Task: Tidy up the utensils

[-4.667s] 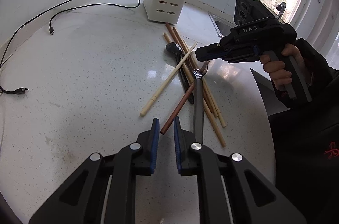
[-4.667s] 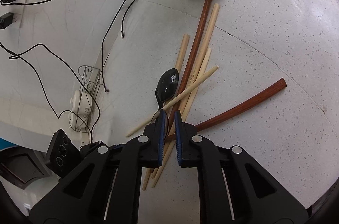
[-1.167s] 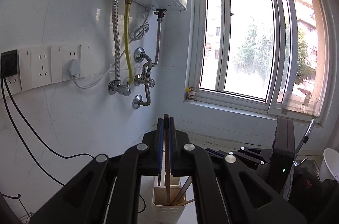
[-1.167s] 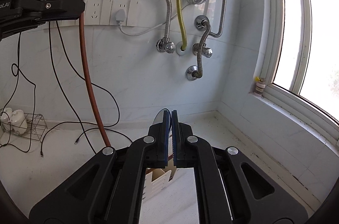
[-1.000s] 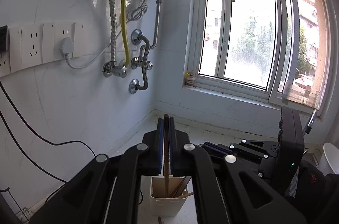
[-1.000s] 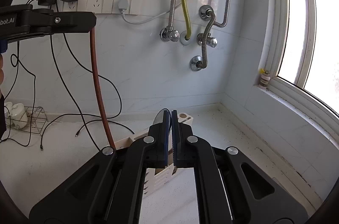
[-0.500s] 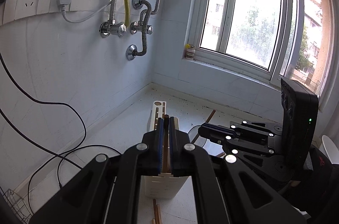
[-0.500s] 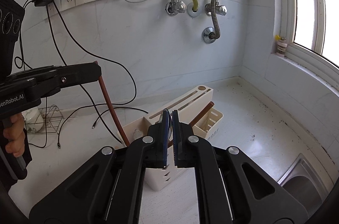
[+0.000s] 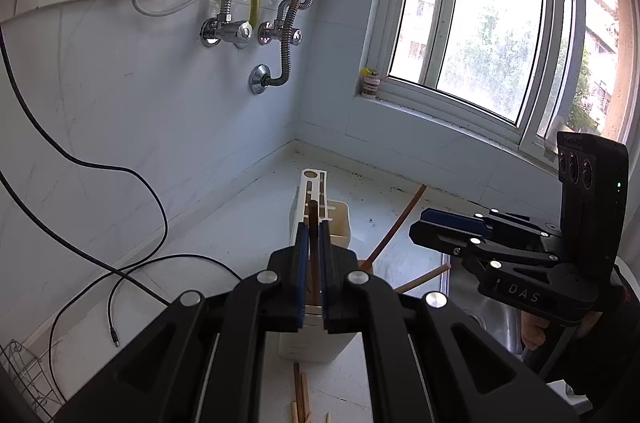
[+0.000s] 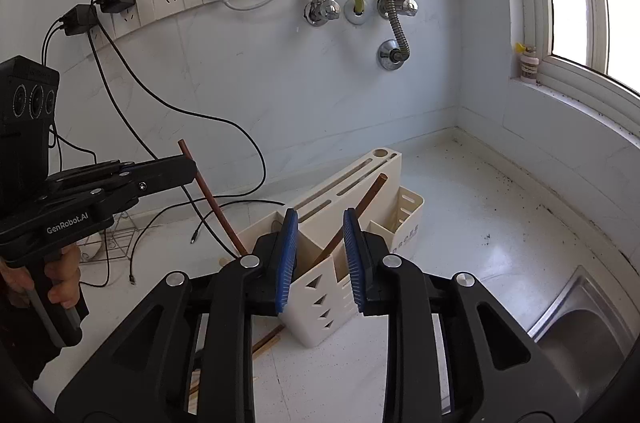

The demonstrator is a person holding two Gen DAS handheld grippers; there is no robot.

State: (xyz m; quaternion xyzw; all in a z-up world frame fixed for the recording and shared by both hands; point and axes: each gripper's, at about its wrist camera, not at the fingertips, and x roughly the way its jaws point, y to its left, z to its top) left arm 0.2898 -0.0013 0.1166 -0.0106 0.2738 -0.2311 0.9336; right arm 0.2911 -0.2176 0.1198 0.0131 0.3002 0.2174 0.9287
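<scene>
Utensil holder [image 10: 336, 287], cream plastic with slotted top and cut-out sides, stands on the white speckled counter [image 10: 472, 247] in the wall corner, directly ahead of and below both grippers. A lower cream side cup [image 10: 404, 219] is joined to its far side.

Steel sink [image 10: 588, 327] lies off to the right of the right gripper.

Left gripper [image 9: 313, 255]: blue pads pressed together on a dark brown chopstick [image 9: 313, 247], which stands near upright, slightly tilted, between them. Seen from the right wrist, the stick's top pokes above the jaws and its lower end reaches down to the holder's near-left compartment; whether it touches bottom cannot be told.

Right gripper [image 10: 320, 255]: jaws opening, pads parted, nothing between them. It hangs just over the holder's near end, to the right of the left gripper.

A second brown chopstick [image 10: 356, 211] leans inside the holder just past the right gripper's pads, top end tilted away to the right.

Loose pale chopsticks [image 9: 300, 399] lie on the counter below the left gripper, at the holder's near foot.

Black cables [image 9: 132, 263] trail across the counter to the left of the left gripper.
</scene>
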